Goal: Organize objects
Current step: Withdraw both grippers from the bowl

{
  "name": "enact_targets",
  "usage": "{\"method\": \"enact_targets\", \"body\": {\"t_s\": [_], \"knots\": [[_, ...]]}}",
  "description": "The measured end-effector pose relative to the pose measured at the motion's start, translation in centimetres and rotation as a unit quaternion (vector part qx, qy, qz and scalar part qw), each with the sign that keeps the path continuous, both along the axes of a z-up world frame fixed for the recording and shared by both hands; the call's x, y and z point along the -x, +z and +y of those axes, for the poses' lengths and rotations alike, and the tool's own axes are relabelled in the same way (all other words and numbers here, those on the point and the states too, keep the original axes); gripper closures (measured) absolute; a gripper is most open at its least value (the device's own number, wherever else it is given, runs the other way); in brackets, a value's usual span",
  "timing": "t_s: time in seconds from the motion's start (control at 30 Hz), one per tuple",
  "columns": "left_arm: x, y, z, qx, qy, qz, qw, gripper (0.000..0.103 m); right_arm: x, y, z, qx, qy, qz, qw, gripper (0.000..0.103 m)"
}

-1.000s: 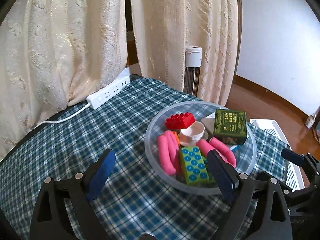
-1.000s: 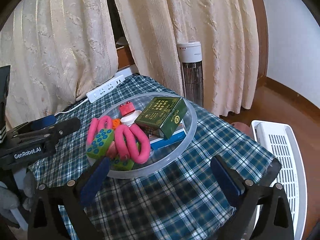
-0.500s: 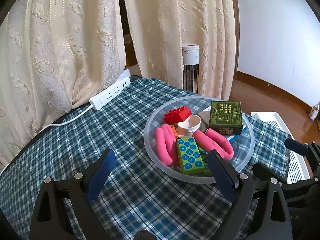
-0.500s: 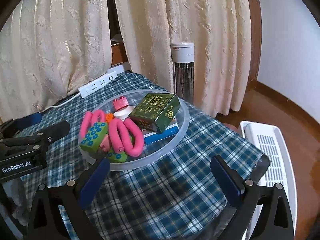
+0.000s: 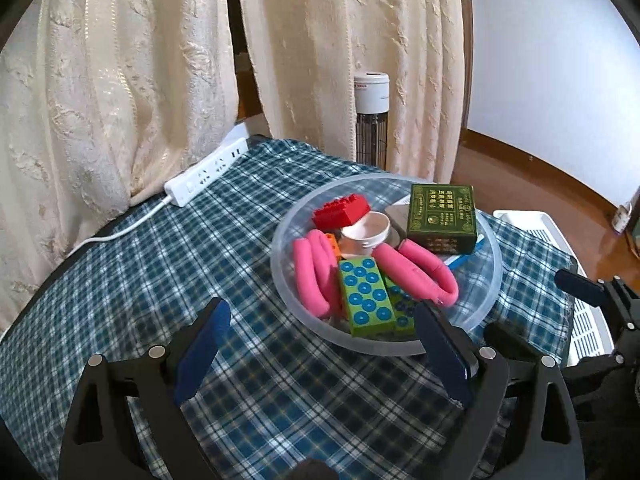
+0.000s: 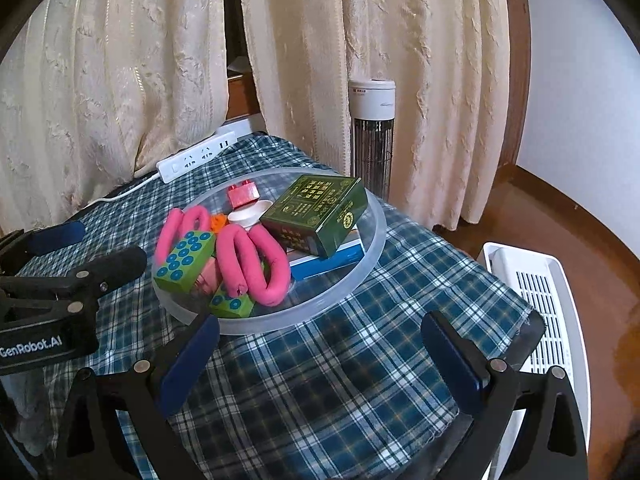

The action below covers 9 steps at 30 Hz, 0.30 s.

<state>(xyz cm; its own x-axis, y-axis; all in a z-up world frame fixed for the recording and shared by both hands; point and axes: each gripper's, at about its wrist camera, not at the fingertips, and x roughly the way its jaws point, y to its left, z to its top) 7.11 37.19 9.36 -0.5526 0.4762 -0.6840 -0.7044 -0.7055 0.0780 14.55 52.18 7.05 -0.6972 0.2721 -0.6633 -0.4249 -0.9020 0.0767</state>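
— Bowl (image 5: 490, 276) of clutter first, from the left wrist view: it's clear plastic, sitting on the plaid tablecloth (image 5: 160, 264), towards the right side of the table.

— What's inside?

— A red brick (image 5: 341, 211) at the back, a small white cup (image 5: 368, 230) beside it, a dark green box (image 5: 442, 216) on the right, two pink foam loops (image 5: 316, 272) and a green block with blue dots (image 5: 365, 296) at the near edge. The left gripper (image 5: 320, 344) hangs in front of the bowl, fingers spread wide, nothing between them; the right-hand pad (image 5: 442, 354) overlaps the bowl's near rim, though I can't tell if it touches.

— Anything else there?

— A white power strip (image 5: 206, 174) at the far edge by the cream curtains (image 5: 120, 80), and a tower heater (image 5: 372, 116) behind the table.

— And the right wrist view?

— Same bowl (image 6: 372, 248), seen from the other side. The green box (image 6: 320, 214) leans on a blue-and-white flat box (image 6: 332, 260). The right gripper (image 6: 320, 356) is near the table's corner, fingers wide apart and empty. The left tool shows at the left edge, and a white slatted tray (image 6: 540, 308) lies on the floor to the right.
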Motion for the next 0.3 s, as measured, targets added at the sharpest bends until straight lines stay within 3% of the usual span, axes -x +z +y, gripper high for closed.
{"method": "enact_targets", "body": {"t_s": [0.3], "knots": [[0.23,-0.70,0.15,0.006,-0.010,-0.008,0.9999,0.005,0.25,-0.38,0.24,0.007,-0.003,-0.003,1.000,0.000]]}}
